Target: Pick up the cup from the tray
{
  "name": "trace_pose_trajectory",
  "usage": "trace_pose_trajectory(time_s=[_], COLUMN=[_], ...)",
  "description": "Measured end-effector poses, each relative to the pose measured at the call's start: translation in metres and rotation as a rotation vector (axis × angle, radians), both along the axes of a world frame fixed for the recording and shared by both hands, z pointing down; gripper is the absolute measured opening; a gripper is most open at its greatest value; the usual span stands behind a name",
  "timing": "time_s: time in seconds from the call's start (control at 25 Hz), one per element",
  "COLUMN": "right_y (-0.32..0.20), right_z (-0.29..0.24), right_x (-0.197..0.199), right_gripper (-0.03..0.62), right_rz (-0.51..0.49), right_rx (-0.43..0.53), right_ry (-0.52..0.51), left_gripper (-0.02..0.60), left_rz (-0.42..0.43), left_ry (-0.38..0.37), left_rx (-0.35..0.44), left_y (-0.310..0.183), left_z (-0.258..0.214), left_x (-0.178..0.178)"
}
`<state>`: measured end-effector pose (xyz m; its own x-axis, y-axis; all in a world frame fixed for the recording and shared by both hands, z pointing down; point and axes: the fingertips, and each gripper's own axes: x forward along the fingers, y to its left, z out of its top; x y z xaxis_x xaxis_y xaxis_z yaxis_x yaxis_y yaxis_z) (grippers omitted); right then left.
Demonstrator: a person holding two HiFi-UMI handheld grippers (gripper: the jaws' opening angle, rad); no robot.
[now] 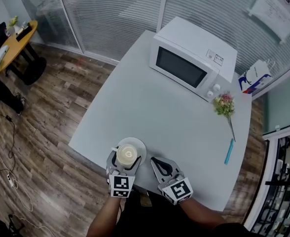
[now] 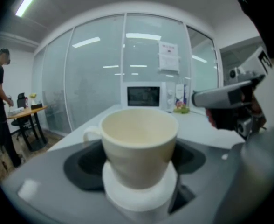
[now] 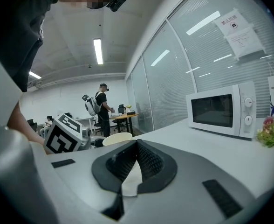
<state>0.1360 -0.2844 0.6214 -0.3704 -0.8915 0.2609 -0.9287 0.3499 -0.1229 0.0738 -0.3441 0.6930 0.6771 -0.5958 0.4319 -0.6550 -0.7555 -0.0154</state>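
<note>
Cream ceramic cup [image 1: 127, 155] sits on the white round tray [image 1: 141, 144] at the near edge of the pale grey table [image 1: 135, 98], with its handle toward the left. The left gripper [image 1: 126, 158] has the cup between its dark pads, and its gripper view shows both pads closed against the cup's walls. From these views I cannot tell whether the base has left the tray. The grasp looks made, so the lift is the step in hand. It calls for a straight rise with the cup kept level, so that the tray is not dragged along.

Just to the right, the right gripper [image 1: 155, 160] rests on the table with its pads together on nothing. Farther right stand a white microwave oven [image 1: 189, 58], a small flower sprig [image 1: 225, 104] and a blue pen [image 1: 229, 151], all well clear.
</note>
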Motion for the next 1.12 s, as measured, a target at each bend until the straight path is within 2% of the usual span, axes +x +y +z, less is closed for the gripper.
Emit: trace_pose_trajectory(time_s=[0.56,0.72,1.12], right_y=[-0.015,-0.016,-0.022], right_z=[-0.100,-0.117,-0.137], right_x=[-0.007,-0.012,-0.027], right_gripper=[0.005,0.005,0.005], right_rz=[-0.012,-0.020,-0.038], right_rx=[0.238,0.272,0.328], right_ry=[0.033,0.032,0.039], left_gripper=[0.422,0.423,0.423], left_rz=[0.033,0.037,0.029], left_ry=[0.066,0.114,0.123], left_rx=[0.074,0.095,0.157], left_y=[0.022,0.026,0.022], left_z=[-0.107,-0.128,-0.156], left_x=[-0.012,-0.016,-0.028])
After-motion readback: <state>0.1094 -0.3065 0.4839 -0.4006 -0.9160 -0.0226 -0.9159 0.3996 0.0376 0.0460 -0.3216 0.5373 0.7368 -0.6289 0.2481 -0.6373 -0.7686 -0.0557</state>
